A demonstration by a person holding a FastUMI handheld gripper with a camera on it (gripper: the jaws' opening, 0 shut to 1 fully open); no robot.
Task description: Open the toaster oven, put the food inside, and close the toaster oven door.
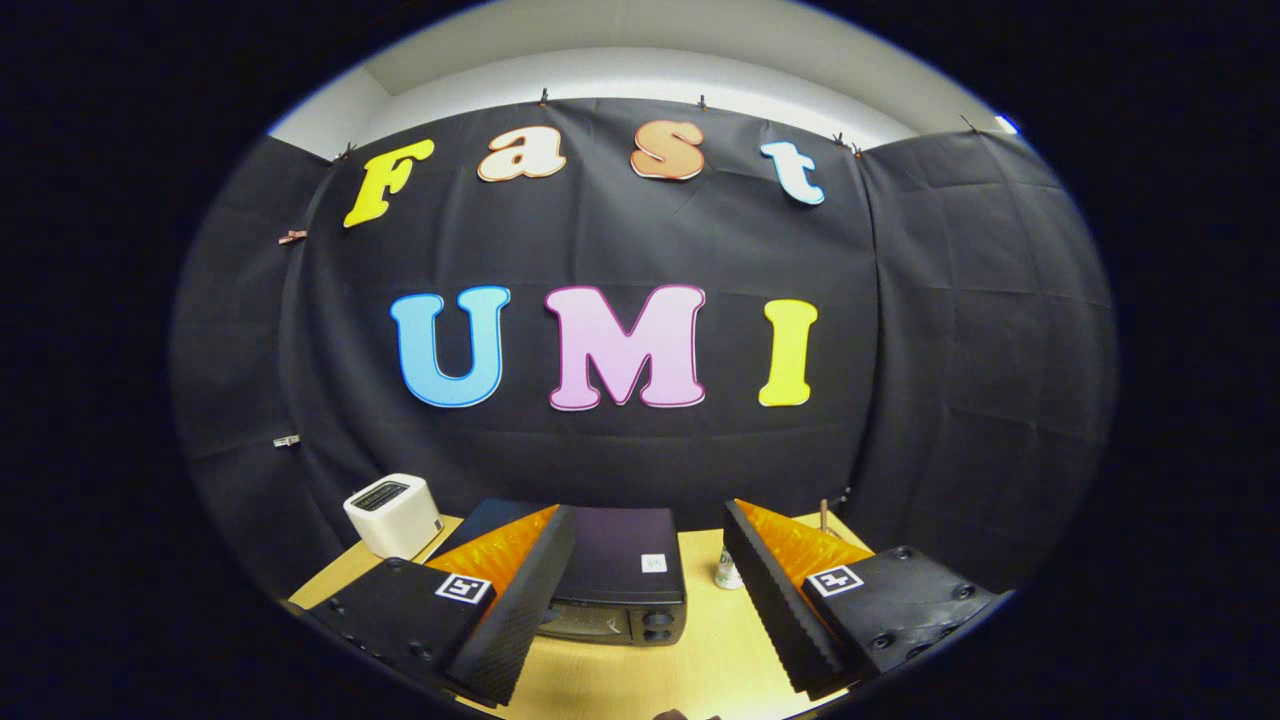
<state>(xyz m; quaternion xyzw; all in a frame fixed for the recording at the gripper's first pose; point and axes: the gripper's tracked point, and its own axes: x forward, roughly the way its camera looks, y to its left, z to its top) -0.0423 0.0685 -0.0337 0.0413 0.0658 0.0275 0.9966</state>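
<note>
- Hovering above the table point(700, 660), the gripper point(650, 620) points forward with its two fingers spread wide, nothing between the pads and nothing touched.
- The left finger point(510, 610) shows in the lower left of the frame: a black ribbed pad with orange backing, mounted on a black block that carries a small square marker.
- The right finger point(785, 610) mirrors it in the lower right, with the same ribbed pad, orange backing and marker.
- The oven point(620, 580) sits in the lower centre of the frame, just beyond the fingertips and in the gap between them, closer to the left finger, whose pad overlaps its left side.
- It is a dark box seen from above and in front; its flat top bears a small pale sticker, and two round knobs show at the right end of its front.
- Its door looks closed, though little of the front is visible at this angle.
- A white box point(393, 515) with a dark slot in its top stands on the table at the lower left, behind the left finger and to the left of the oven, near the cloth wall.
- A small pale bottle point(727, 570) stands just right of the oven, next to the right finger's pad.
- A thin upright stick point(823, 515) shows behind the right finger, near the wall.
- The table is light wood, and bare wood lies between the fingers in front of the oven.
- No food can be made out for certain in this view.
</note>
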